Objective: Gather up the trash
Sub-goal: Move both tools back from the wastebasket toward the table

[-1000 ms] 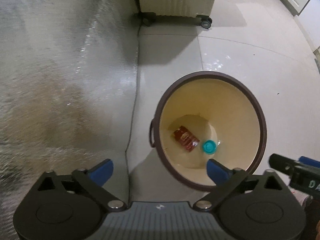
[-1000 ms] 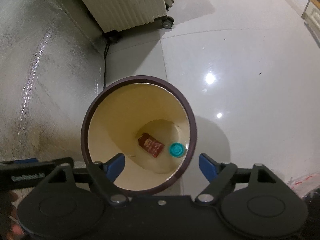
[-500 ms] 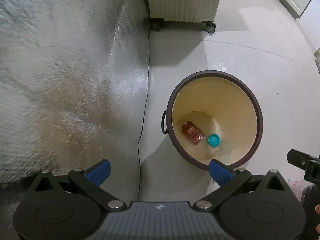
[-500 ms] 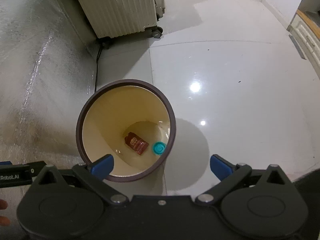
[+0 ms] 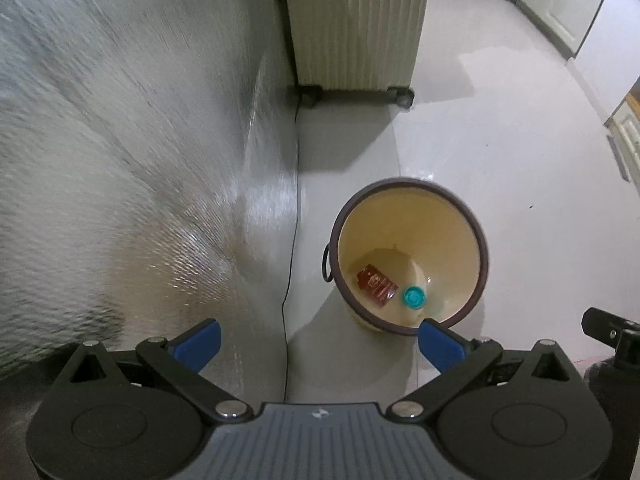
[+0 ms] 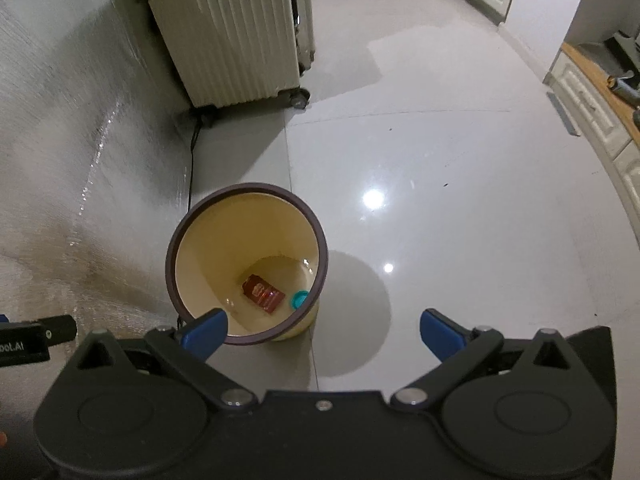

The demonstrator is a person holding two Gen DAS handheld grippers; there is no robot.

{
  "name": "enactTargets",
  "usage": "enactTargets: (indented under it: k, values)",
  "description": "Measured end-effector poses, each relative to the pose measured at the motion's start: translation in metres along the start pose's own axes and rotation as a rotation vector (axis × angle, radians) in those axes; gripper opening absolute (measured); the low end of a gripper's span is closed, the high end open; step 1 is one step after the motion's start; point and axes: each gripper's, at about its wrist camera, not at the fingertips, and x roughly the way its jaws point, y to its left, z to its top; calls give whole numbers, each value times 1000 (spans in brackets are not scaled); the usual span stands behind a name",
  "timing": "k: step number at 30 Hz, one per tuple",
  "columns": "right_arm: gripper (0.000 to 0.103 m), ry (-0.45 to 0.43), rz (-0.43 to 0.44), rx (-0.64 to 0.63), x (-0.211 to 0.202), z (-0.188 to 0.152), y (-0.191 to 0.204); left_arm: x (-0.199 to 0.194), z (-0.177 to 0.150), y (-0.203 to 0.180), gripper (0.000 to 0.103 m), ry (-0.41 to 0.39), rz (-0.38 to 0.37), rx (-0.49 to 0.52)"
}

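1. One round cream plastic bin with a dark brown rim (image 5: 478, 240) stands on the glossy grey tiled floor (image 6: 440, 152), near the silvery wall.
2. Two pieces of trash lie at the bin's bottom: one dark red flat packet (image 5: 376, 285) and, just beside it, one teal round bottle cap (image 5: 414, 297).
3. One cream ribbed wheeled suitcase (image 6: 236, 40) stands behind the bin.
4. Two claws: left claw (image 5: 318, 340) apart and empty; right claw (image 6: 322, 332) has just been opening, nothing between its blue pads.
5. Compared with a second ago, the bin looks smaller and farther below both claws.
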Motion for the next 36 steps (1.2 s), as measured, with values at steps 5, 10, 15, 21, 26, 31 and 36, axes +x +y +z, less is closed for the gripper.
enactTargets:
  k: [5,10,15,21,26,31,36]
  values:
    - [103,-63,-4,-2,-41,-9,-3,-39,-9,-1,103,-61,-13,14]
    - [103,-122,-11,7,-85,-15,-5,-76,-18,-1,103,-124,-34,28]
    - [103,-186,-11,-3,-128,-23,-4,-111,-27,1,103,-186,-60,43]
    - [103,-262,-17,-7,-172,-33,0,-154,-34,-1,103,-278,-95,63]
    - [103,-331,-16,-9,-208,-39,3,-191,-40,3,103,-369,-107,61]
    - [103,-401,-11,-14,-242,-46,7,-225,-45,12,103,-455,-136,52]
    - [103,-477,7,-6,-271,-50,13,-261,-53,27,103,-549,-147,34]
